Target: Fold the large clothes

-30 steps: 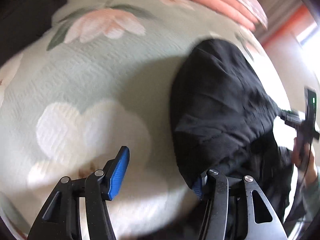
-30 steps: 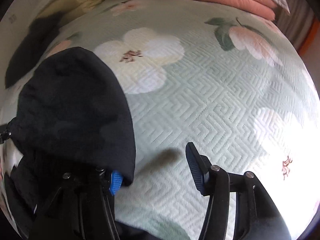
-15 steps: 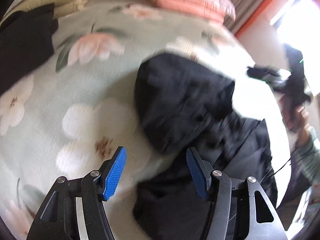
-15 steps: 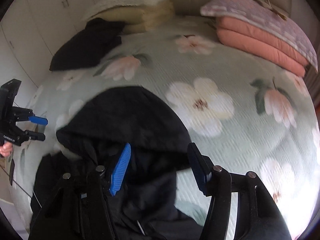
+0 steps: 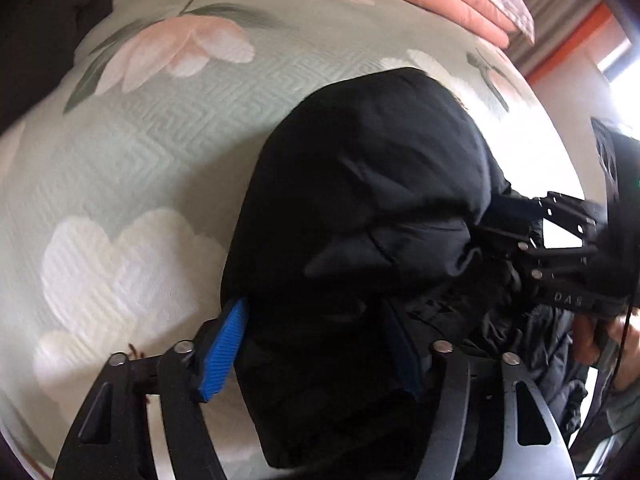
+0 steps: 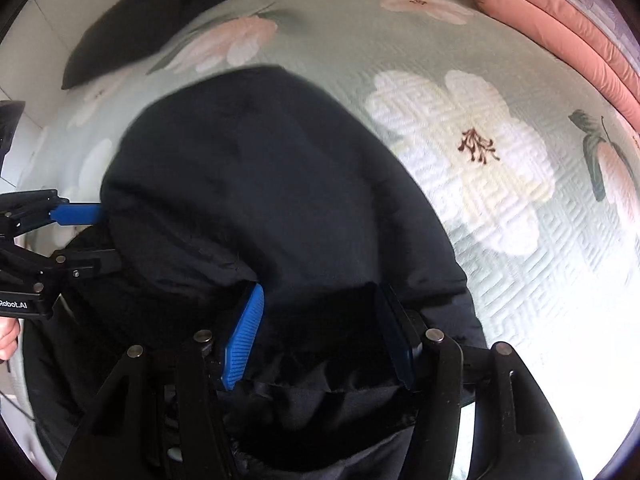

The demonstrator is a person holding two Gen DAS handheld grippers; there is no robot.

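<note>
A large black padded jacket [image 5: 368,200] lies bunched on a pale green floral bedspread [image 5: 140,152]; it also shows in the right wrist view [image 6: 260,184]. My left gripper [image 5: 316,352] is open, its blue-padded fingers standing on either side of the jacket's near fold. My right gripper [image 6: 320,336] is open too, with black fabric between its fingers. Each gripper shows in the other's view, the right one [image 5: 560,248] at the jacket's right side and the left one [image 6: 60,236] at its left side.
Folded pink quilts [image 6: 560,28] lie at the bed's far right. Another dark garment [image 6: 136,28] lies at the far left near cream bedding. A wall with an orange stripe [image 5: 576,40] stands beyond the bed.
Both grippers have dropped from a raised position back down to the jacket. Their open fingers now straddle its fabric, where half a second ago they hung above it.
</note>
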